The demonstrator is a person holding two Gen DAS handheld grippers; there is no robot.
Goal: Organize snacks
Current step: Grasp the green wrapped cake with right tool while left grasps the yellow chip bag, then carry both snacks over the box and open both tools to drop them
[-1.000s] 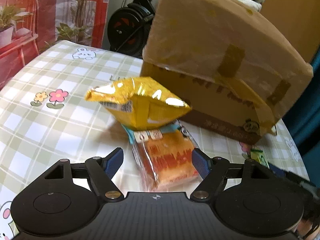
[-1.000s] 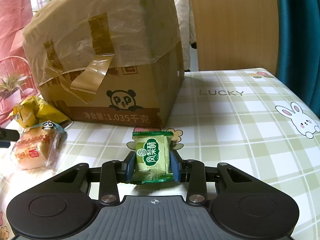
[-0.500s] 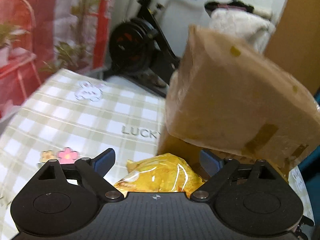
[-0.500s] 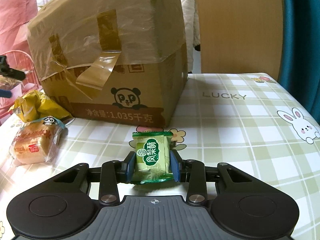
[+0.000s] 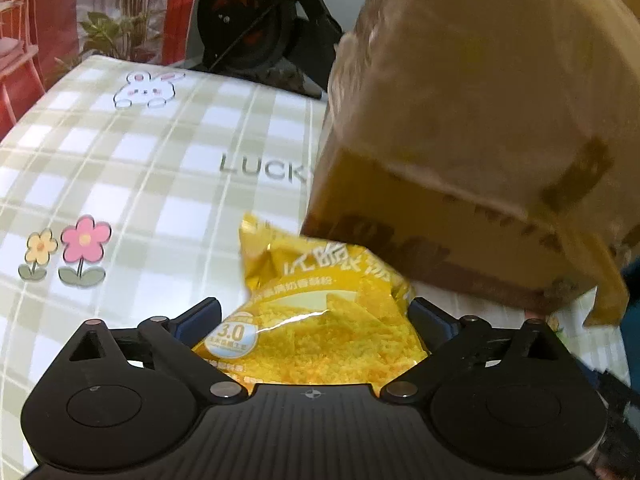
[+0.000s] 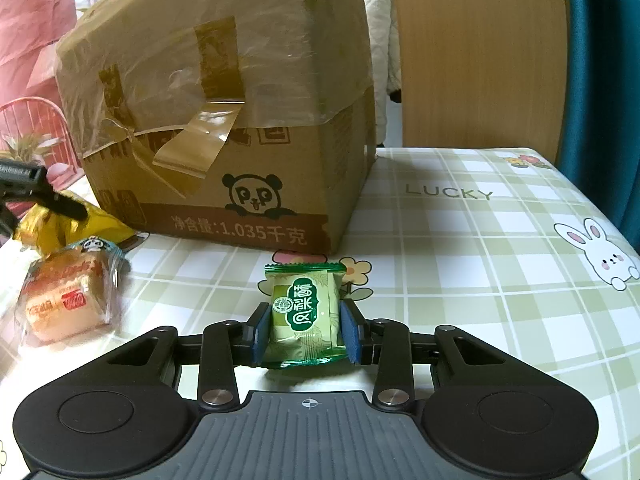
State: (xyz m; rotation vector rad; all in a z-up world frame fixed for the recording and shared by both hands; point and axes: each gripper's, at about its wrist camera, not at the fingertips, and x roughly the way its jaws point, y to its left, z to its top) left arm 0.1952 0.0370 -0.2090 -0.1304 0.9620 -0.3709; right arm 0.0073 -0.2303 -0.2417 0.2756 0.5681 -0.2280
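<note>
A yellow snack bag (image 5: 316, 280) lies on the table against the foot of a taped cardboard box (image 5: 460, 120). My left gripper (image 5: 315, 314) straddles the bag; its jaws are opening wide and the blue pads (image 5: 200, 316) stand at the bag's sides without squeezing it. My right gripper (image 6: 305, 332) is shut on a small green snack packet (image 6: 304, 304), held upright just above the tablecloth in front of the box (image 6: 240, 120). A clear-wrapped orange cake (image 6: 68, 304) lies at the left, beside the yellow bag (image 6: 100, 228), where one black finger of the left gripper (image 6: 44, 196) shows.
The table carries a green checked cloth (image 6: 500, 280) printed with rabbits, flowers and "LUCKY". The big box fills the far middle. Beyond the table's far edge stands an exercise bike (image 5: 248, 20). A wooden panel (image 6: 480, 60) and a blue curtain (image 6: 600, 60) rise behind the right side.
My left gripper has moved forward from over the orange cake to the yellow bag, and its jaws have spread wider. The right gripper and its green packet have stayed put.
</note>
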